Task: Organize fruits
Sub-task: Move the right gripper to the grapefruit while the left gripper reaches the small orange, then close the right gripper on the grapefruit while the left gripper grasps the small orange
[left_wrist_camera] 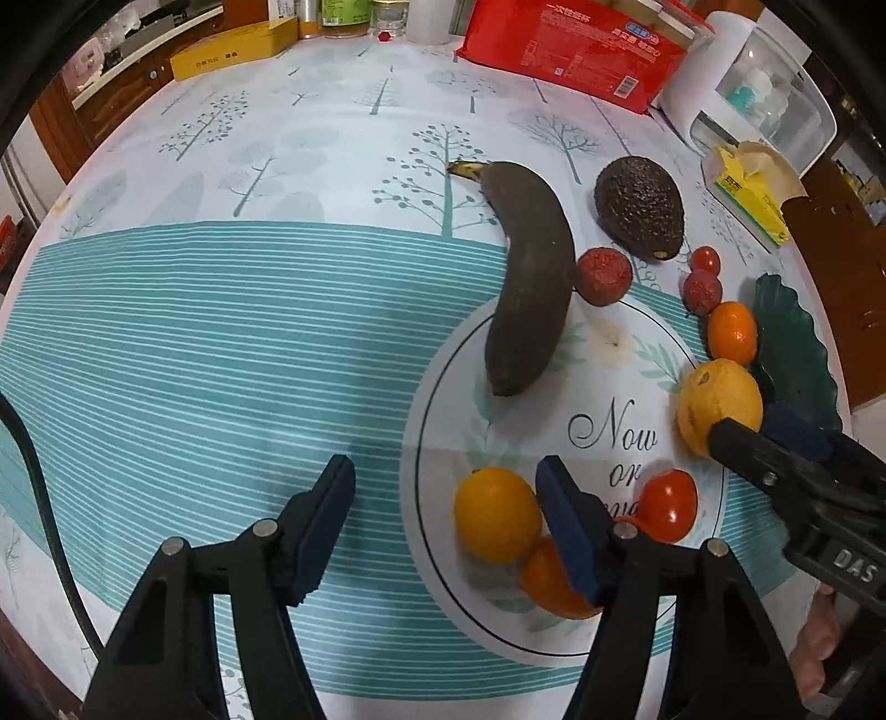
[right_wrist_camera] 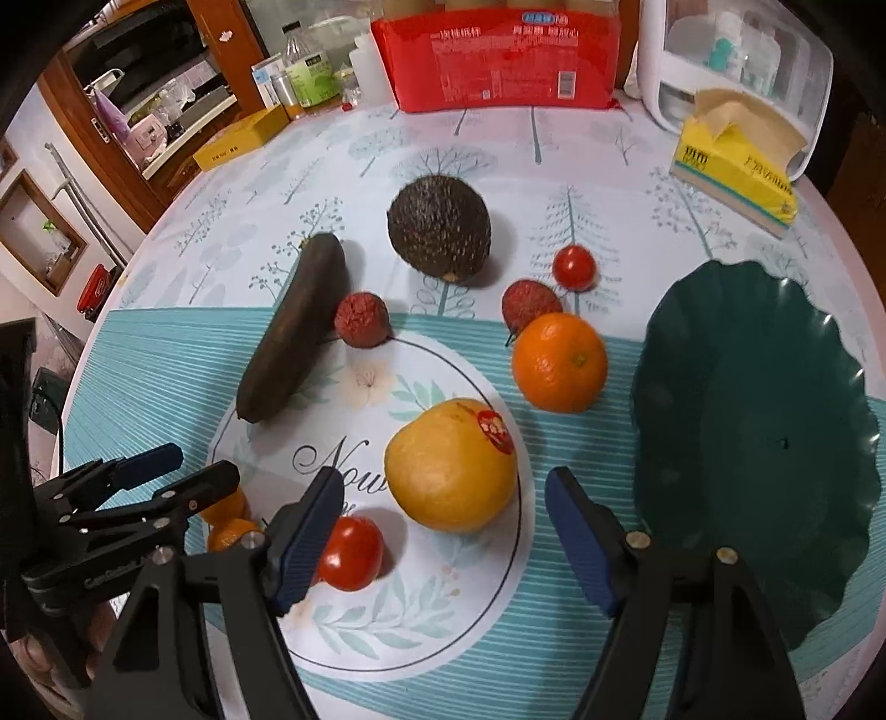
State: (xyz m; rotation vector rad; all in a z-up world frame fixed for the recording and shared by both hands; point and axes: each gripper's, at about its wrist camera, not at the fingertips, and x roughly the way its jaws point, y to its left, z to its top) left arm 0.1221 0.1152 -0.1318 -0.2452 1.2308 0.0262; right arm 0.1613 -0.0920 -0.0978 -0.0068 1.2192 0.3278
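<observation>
My right gripper (right_wrist_camera: 443, 487) is open around a big yellow orange (right_wrist_camera: 451, 465) with a red sticker, its fingers on either side but apart from it. The orange shows in the left wrist view (left_wrist_camera: 720, 404) with the right gripper (left_wrist_camera: 764, 437) at it. An empty dark green plate (right_wrist_camera: 764, 443) lies to the right. My left gripper (left_wrist_camera: 446, 487) is open and empty beside a small yellow fruit (left_wrist_camera: 495, 512). A browned banana (left_wrist_camera: 529, 277), an avocado (right_wrist_camera: 437, 227), a mandarin (right_wrist_camera: 559, 363), tomatoes (right_wrist_camera: 351, 551) and lychees (right_wrist_camera: 361, 319) lie on the tablecloth.
A red package (right_wrist_camera: 498, 55), a yellow tissue box (right_wrist_camera: 736, 166), a white appliance (right_wrist_camera: 736, 61) and bottles (right_wrist_camera: 310, 72) stand at the table's far edge. A yellow box (left_wrist_camera: 232, 50) sits at the back left. More small orange fruits (left_wrist_camera: 554, 581) lie under the left gripper's right finger.
</observation>
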